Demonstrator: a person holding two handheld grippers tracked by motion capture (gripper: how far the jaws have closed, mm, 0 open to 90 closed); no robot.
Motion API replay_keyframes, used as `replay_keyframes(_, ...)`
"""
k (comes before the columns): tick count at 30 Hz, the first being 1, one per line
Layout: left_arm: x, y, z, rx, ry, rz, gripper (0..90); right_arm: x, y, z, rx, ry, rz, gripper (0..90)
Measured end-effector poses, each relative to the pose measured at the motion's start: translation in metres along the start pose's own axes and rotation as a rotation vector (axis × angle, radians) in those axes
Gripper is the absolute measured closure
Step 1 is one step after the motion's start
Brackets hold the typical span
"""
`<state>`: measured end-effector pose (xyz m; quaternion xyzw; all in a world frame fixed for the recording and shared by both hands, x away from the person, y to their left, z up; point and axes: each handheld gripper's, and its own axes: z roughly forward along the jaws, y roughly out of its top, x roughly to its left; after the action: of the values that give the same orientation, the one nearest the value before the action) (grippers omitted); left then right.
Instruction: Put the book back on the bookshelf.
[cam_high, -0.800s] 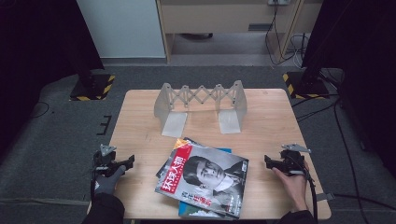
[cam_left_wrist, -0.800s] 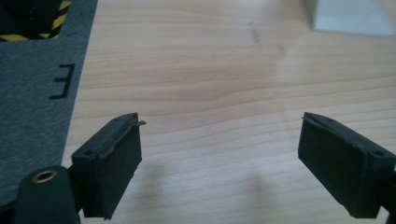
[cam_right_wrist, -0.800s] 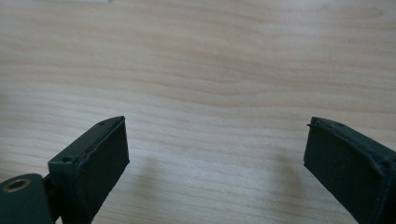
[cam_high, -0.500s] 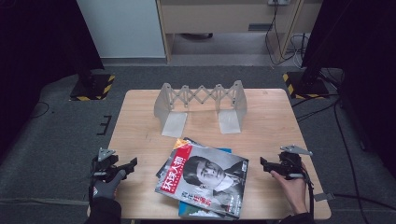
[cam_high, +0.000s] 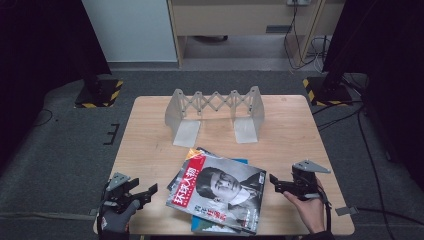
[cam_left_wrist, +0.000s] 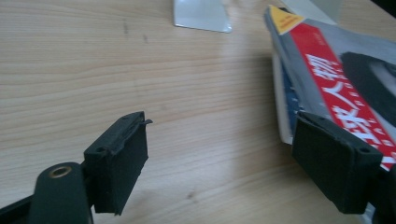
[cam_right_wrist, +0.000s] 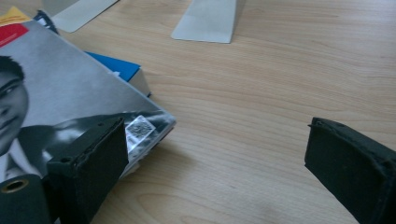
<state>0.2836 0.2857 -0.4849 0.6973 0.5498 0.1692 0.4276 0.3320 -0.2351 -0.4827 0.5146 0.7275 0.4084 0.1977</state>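
Note:
A stack of magazines (cam_high: 217, 192) lies near the table's front edge; the top one has a grey cover with a face and a red title strip (cam_left_wrist: 345, 88), and a blue one (cam_right_wrist: 114, 67) peeks out beneath. Left of the stack, at the table's front left corner, my left gripper (cam_high: 150, 190) is open with only bare wood between its pads (cam_left_wrist: 119, 161). To the right of the stack my right gripper (cam_high: 274, 182) is open too, its left pad (cam_right_wrist: 95, 161) just over the top magazine's corner. A grey expanding book rack (cam_high: 215, 112) stands at the table's back.
The wooden table (cam_high: 295, 130) is bordered by dark carpet, with stand bases with yellow-black tape (cam_high: 97, 95) at both back sides. Cables (cam_high: 345, 107) run on the floor to the right. A cabinet (cam_high: 240, 20) stands behind.
Both grippers have drifted slightly toward the front of the table. The left hand has slid a little to the left and back. The magazines and rack are where they were.

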Motion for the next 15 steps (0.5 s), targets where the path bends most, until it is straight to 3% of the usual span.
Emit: replay_keyframes(15, -0.044, -0.014, 0.002, 0.028, -0.116, 0.044, 18.9, 0.029, 0.005, -0.003, -0.014, 0.082, -0.034, 6.2)
